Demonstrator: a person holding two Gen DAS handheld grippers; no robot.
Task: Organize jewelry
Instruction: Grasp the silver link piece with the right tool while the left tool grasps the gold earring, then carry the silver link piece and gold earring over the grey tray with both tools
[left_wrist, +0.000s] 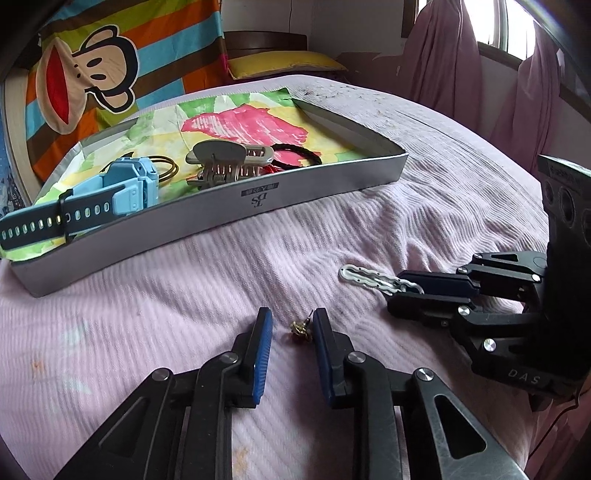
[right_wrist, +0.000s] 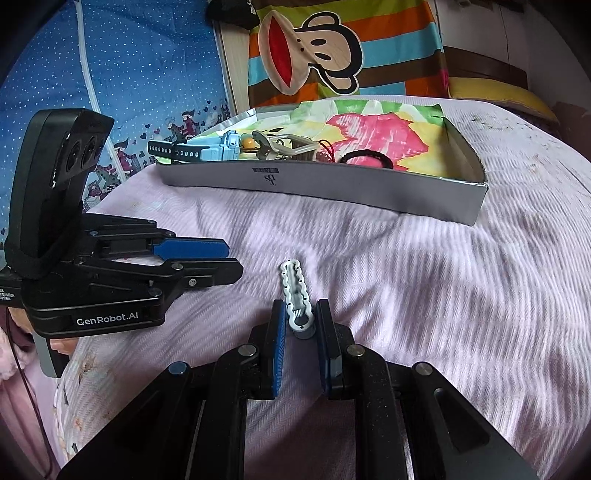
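**Two grippers low over pink bedspread, grey tray beyond**

Landmark: the grey tray (left_wrist: 236, 206), a shallow box lined w/ floral paper, set on a pink ribbed bedspread (left_wrist: 184, 288).

Nearest, on the near side of the tray and well apart from it, the left gripper (left_wrist: 292, 325) is seen pointing down at the bedspread. A small gold earring (left_wrist: 300, 329) lies between its blue pads, touching the right-hand pad or almost; a gap is left to the other pad, so the jaws are narrowed but not clamped.

Just right of that, also on the near side of the tray, the right gripper (right_wrist: 298, 320) is closed on the base end of a white hair clip (right_wrist: 295, 291); the clip's free end points toward the tray.

Inside the tray, L to R: a light blue watch (left_wrist: 110, 192) w/ dark strap hanging over the left end, gold rings (left_wrist: 166, 166), a grey claw clip (left_wrist: 225, 162), a black hair tie (left_wrist: 295, 153).

Behind the tray: a striped monkey-print cloth (left_wrist: 92, 74) and a yellow pillow (left_wrist: 284, 61).
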